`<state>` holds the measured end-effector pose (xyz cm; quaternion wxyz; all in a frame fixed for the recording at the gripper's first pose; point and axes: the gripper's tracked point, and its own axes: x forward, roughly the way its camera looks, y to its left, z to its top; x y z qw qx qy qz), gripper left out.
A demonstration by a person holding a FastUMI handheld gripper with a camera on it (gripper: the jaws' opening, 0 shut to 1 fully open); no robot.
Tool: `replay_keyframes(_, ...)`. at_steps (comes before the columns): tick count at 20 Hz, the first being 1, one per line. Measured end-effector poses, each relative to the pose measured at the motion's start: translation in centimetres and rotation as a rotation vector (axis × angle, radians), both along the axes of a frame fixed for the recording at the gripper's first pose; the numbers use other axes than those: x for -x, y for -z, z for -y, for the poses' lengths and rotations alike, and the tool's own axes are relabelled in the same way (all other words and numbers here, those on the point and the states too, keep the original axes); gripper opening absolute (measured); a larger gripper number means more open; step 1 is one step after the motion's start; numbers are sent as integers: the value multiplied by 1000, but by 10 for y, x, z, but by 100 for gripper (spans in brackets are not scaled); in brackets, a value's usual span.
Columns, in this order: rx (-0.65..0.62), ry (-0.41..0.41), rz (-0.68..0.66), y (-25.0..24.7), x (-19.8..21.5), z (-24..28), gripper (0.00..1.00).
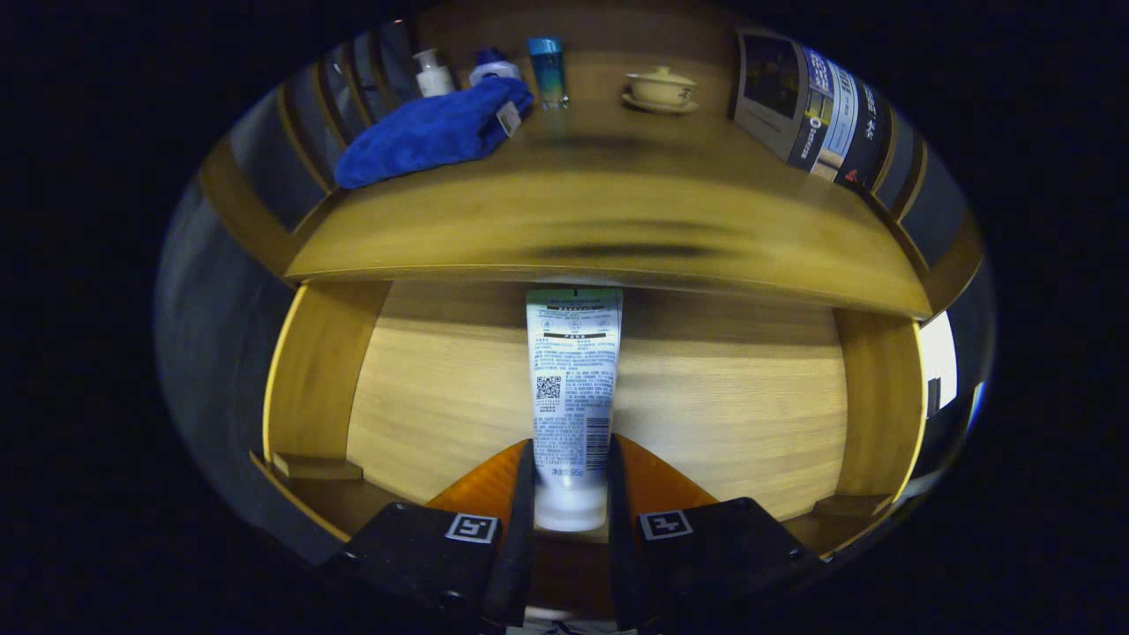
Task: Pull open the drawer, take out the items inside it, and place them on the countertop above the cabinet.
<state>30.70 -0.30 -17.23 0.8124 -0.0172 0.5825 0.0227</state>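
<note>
A white tube [571, 388] of printed text sits clenched between the two fingers of the tool [571, 481], cap end toward the camera and crimped end reaching up to the front edge of the surface [617, 220]. Both fingers press its lower sides, so the grasp looks firm. Behind and below the tube lies the open drawer [423, 397], its pale wooden floor bare on either side and its side walls framing the view; whether the tube rests on that floor or hangs just clear of it cannot be told.

The step in hand appears to be the lift-out: the item is caught and the drawer stands open. The next move calls for raising the tube clear of the drawer's front and the surface's overhanging lip, then carrying it forward to a free patch of wood.

That patch looks easy to find. The middle of the surface is open, while the far side carries a blue cloth [423, 132], two small white bottles [432, 75], a slim blue bottle [548, 70], a lidded cup [660, 86] on a saucer, and a leaning box [807, 110].

No other item is seen in the drawer.
</note>
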Motion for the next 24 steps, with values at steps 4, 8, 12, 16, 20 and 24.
replay_keyframes(4,-17,-41,44,-45,13,-4,44)
replay_keyframes(8,-53,-18,205,-85,-29,-11,44)
replay_keyframes(12,-63,55,278,-93,-81,-6,44)
replay_keyframes(16,-5,83,316,-83,-128,6,44)
replay_keyframes(20,20,130,329,-68,-153,12,44)
replay_keyframes(24,61,142,330,-55,-162,23,47)
